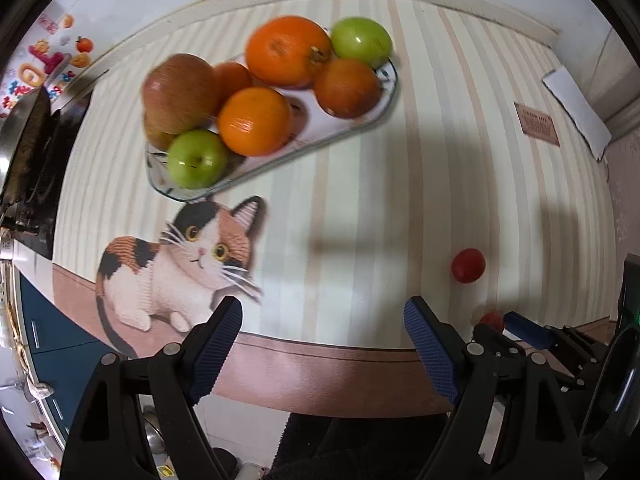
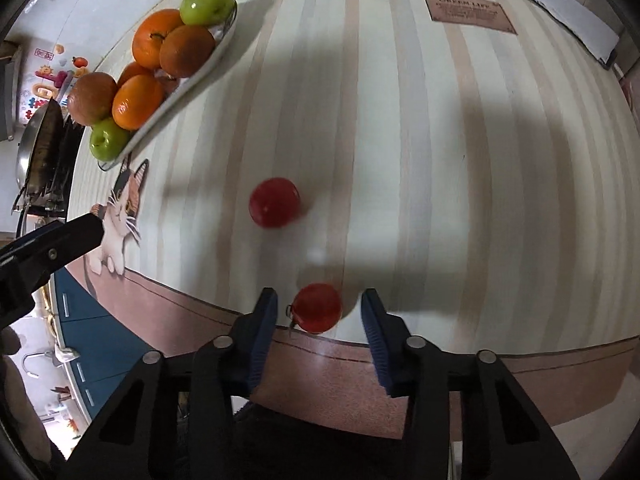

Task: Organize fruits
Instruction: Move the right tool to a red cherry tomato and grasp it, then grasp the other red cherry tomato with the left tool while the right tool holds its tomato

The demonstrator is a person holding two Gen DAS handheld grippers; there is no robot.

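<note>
A glass plate [image 1: 340, 128] holds oranges [image 1: 254, 120], green apples [image 1: 197, 158] and a reddish apple [image 1: 180, 92], piled together. My left gripper [image 1: 322, 314] hovers open over the striped cloth below the plate, nothing between its fingers. Two small red fruits lie on the cloth. One [image 2: 275, 202] lies free in the middle. The other [image 2: 317, 307] sits between the fingers of my right gripper [image 2: 319, 310], near the table's front edge, with a gap showing on each side, so the pads are not pressing on it. In the left wrist view the same pair appears at right [image 1: 468, 266] and lower right [image 1: 492, 320].
A cat picture [image 1: 180, 264] is printed on the cloth below the plate. A brown label [image 2: 468, 12] and a white paper [image 2: 556, 0] lie at the far right. A metal pan [image 2: 40, 144] stands off the table's left edge. The cloth's brown border [image 2: 360, 380] marks the front edge.
</note>
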